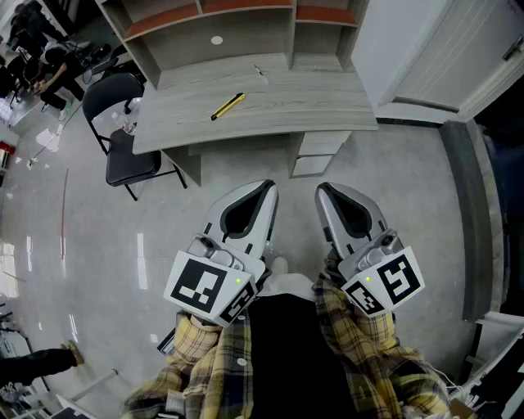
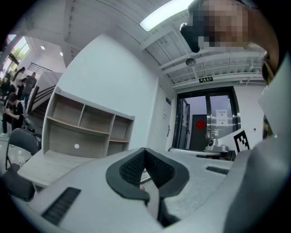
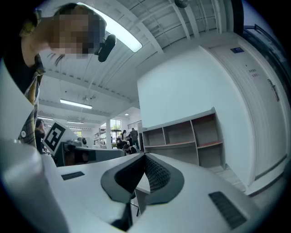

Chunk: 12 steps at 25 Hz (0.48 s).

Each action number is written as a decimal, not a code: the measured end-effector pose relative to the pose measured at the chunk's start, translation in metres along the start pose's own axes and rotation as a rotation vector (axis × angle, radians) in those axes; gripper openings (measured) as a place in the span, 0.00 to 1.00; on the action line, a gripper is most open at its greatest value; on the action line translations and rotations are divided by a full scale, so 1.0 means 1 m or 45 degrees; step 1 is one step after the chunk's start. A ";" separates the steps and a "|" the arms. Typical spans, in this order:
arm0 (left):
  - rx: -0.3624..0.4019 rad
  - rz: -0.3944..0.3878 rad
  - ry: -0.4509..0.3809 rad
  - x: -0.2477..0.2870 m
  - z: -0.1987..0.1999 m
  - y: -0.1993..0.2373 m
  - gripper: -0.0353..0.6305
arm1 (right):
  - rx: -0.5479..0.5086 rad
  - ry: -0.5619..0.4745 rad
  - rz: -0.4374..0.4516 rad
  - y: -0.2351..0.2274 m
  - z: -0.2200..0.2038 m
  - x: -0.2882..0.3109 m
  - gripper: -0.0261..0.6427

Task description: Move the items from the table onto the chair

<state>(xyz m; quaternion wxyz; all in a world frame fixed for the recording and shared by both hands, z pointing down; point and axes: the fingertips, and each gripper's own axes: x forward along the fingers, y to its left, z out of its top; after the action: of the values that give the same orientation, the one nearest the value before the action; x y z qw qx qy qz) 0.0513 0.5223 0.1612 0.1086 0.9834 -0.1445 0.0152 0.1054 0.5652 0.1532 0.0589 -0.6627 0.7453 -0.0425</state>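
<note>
A yellow and black pen-shaped tool [image 1: 228, 106] lies near the middle of the grey wooden table [image 1: 327, 102]. A small thin item [image 1: 259, 71] lies further back on it. The black chair [image 1: 123, 151] stands at the table's left end. A clear object [image 1: 128, 116] sits by the chair back; I cannot tell what it rests on. My left gripper [image 1: 269, 186] [image 2: 145, 149] and right gripper [image 1: 321, 189] [image 3: 145, 154] are held side by side, level, in front of the table and well short of it. Both have their jaws together with nothing between them.
An open shelf unit [image 1: 246, 24] stands on the back of the table, with a small white disc [image 1: 216, 39] in it. A white drawer unit [image 1: 319, 151] sits under the table. White doors [image 1: 458, 57] are at the right. People sit far off at the left [image 1: 33, 65].
</note>
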 end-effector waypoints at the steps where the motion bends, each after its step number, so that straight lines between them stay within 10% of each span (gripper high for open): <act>1: 0.001 0.002 -0.002 0.000 0.001 0.000 0.06 | -0.001 0.000 0.004 0.000 0.001 0.000 0.06; 12: 0.006 0.062 -0.012 0.000 0.000 0.009 0.06 | -0.004 -0.015 0.030 -0.004 0.000 0.000 0.06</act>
<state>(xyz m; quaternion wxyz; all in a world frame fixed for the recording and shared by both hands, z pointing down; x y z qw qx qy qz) 0.0487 0.5141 0.1628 0.1053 0.9799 -0.1689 0.0137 0.1094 0.5649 0.1536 0.0628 -0.6543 0.7527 -0.0369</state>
